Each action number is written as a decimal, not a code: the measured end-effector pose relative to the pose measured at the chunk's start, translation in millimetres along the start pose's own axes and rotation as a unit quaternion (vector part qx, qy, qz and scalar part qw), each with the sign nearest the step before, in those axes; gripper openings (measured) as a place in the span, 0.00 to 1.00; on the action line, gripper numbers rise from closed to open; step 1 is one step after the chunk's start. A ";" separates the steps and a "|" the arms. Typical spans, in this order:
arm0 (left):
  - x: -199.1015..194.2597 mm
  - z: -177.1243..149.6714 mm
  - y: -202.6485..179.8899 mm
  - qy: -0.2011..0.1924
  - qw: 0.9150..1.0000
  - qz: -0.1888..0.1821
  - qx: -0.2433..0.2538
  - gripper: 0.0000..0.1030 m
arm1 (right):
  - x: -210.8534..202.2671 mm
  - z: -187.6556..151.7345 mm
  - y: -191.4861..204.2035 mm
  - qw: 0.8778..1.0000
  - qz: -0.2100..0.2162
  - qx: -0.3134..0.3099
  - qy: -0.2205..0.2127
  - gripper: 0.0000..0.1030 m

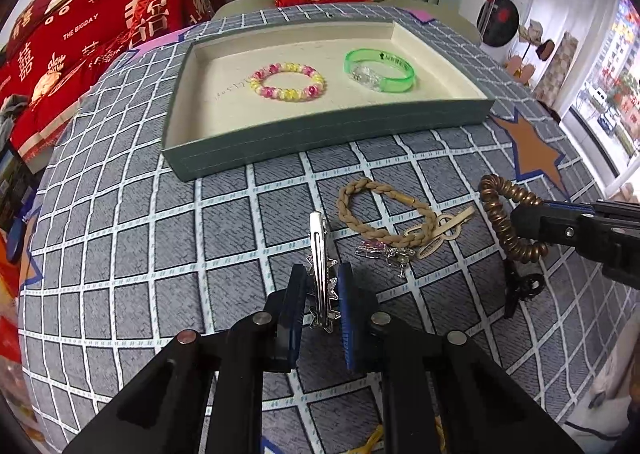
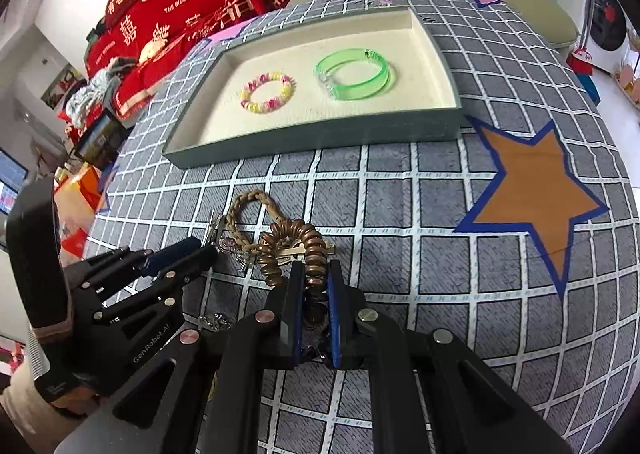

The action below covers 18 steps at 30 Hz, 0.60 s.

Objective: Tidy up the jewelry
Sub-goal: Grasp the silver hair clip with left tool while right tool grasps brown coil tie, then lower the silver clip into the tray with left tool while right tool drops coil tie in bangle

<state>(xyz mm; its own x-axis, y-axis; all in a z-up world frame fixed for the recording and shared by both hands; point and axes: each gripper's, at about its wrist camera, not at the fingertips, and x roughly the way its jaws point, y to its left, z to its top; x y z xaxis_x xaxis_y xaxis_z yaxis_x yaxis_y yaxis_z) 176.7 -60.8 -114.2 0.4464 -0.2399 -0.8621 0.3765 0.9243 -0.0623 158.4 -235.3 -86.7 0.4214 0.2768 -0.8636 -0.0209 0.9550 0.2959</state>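
two pieces already lie in the tray: the pink-and-yellow bead bracelet and the green bangle. the left gripper pinches the silver hair clip and the right gripper pinches the brown coil bracelet, both over the checked cloth. the braided bracelet and small charms remain on the cloth, so the job looks under half done.

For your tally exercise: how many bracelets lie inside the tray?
2. The beaded bracelet lies left of centre in the tray; the green bangle lies to its right. None seems hidden. Other pieces are outside, on the cloth or in the tools.
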 end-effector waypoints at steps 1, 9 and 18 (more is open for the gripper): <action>-2.3 -0.6 1.1 -0.002 1.000 -0.002 -0.001 0.27 | -1.8 -0.2 -0.9 1.000 0.001 0.001 -0.001 0.11; -30.8 0.7 7.9 -0.031 0.999 -0.012 -0.006 0.27 | -15.1 0.6 -4.7 1.000 0.006 0.002 -0.010 0.11; -58.8 24.1 8.7 -0.069 0.998 -0.013 -0.007 0.27 | -35.9 25.1 -7.0 0.999 0.014 0.009 -0.041 0.11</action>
<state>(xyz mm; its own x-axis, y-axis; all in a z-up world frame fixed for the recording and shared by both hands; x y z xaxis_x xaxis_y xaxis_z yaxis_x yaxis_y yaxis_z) 173.3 -45.8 -51.9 0.5449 -0.3007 -0.7827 0.3780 0.9213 -0.0908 166.1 -254.6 -47.6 0.4934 0.2923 -0.8192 -0.0172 0.9449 0.3268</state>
